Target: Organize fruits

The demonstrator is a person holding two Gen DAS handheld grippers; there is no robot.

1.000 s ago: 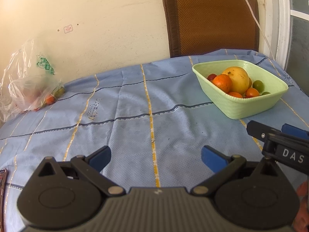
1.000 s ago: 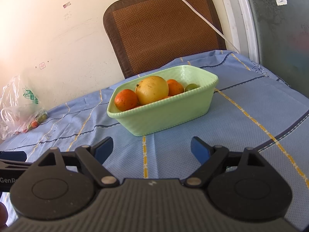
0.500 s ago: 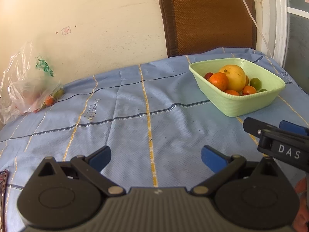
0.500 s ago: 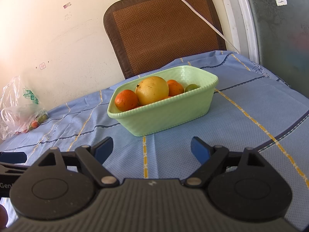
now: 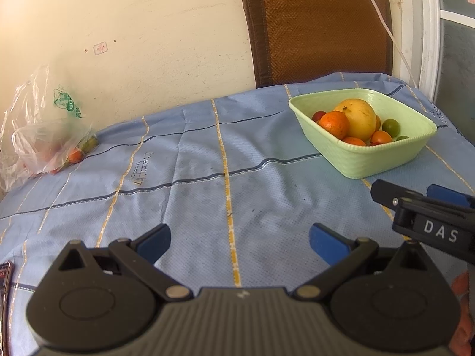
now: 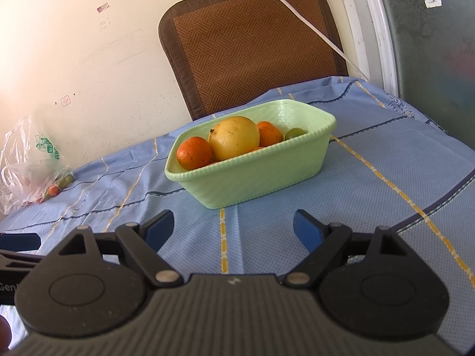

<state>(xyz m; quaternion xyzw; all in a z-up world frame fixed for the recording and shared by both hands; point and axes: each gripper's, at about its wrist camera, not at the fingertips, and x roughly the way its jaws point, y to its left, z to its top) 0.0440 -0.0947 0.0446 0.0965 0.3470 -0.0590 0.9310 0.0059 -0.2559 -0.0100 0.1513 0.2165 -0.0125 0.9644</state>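
Note:
A light green bowl [image 5: 383, 160] [image 6: 267, 175] stands on the blue tablecloth and holds a large yellow fruit [image 5: 357, 117] [image 6: 234, 138], oranges [image 5: 334, 123] [image 6: 194, 152], small green fruits [image 5: 390, 126] and a small red one [image 5: 319, 115]. My left gripper [image 5: 239, 241] is open and empty, low over the cloth, left of the bowl. My right gripper [image 6: 234, 228] is open and empty, just in front of the bowl; it also shows in the left wrist view [image 5: 421, 201].
A clear plastic bag [image 5: 38, 136] [image 6: 26, 169] with small orange and green fruits lies at the table's far left by the wall. A brown chair back [image 5: 320, 26] [image 6: 252, 41] stands behind the table. A white cable [image 6: 311, 26] hangs across it.
The left wrist view has drawn back slightly, so the bowl looks a little smaller and farther. The right gripper has barely moved. Both grippers stay open.

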